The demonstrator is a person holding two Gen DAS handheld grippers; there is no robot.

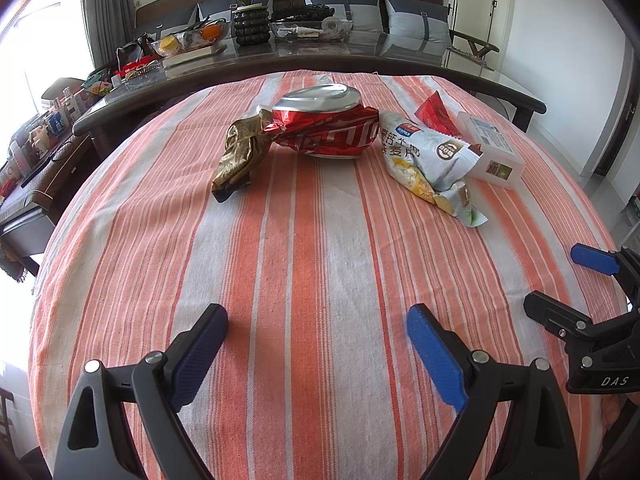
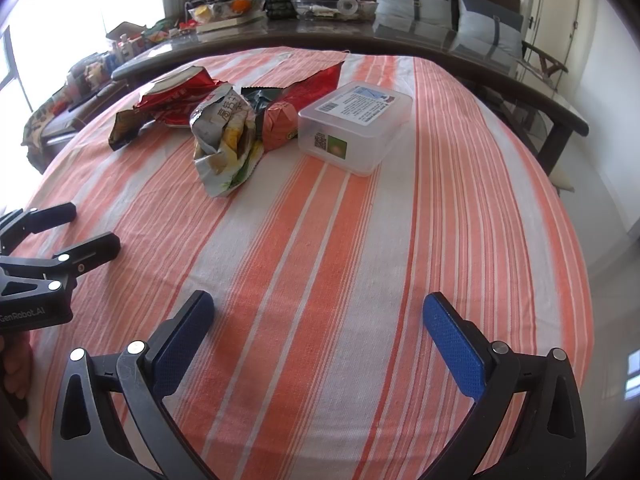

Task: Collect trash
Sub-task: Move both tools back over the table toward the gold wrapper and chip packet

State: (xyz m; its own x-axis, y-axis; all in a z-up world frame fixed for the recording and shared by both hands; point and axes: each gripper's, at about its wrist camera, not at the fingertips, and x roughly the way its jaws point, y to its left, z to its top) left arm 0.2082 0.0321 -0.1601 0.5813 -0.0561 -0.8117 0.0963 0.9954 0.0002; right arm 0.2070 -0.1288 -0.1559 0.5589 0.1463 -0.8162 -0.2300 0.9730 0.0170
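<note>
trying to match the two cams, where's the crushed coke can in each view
Left wrist: the crushed red can sits centre, upper part, beyond the open left gripper.
Right wrist: upper left, partly behind the white snack bag.
Shared landmark: clear plastic box.

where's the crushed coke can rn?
The crushed Coke can lies on the striped tablecloth at the far centre of the left wrist view, between the gold wrapper on its left and the white snack bag on its right.

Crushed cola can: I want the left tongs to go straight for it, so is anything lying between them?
Nothing visible: only bare striped cloth lies between the open left tongs and the crushed cola can; the gold wrapper sits beside it.
</note>
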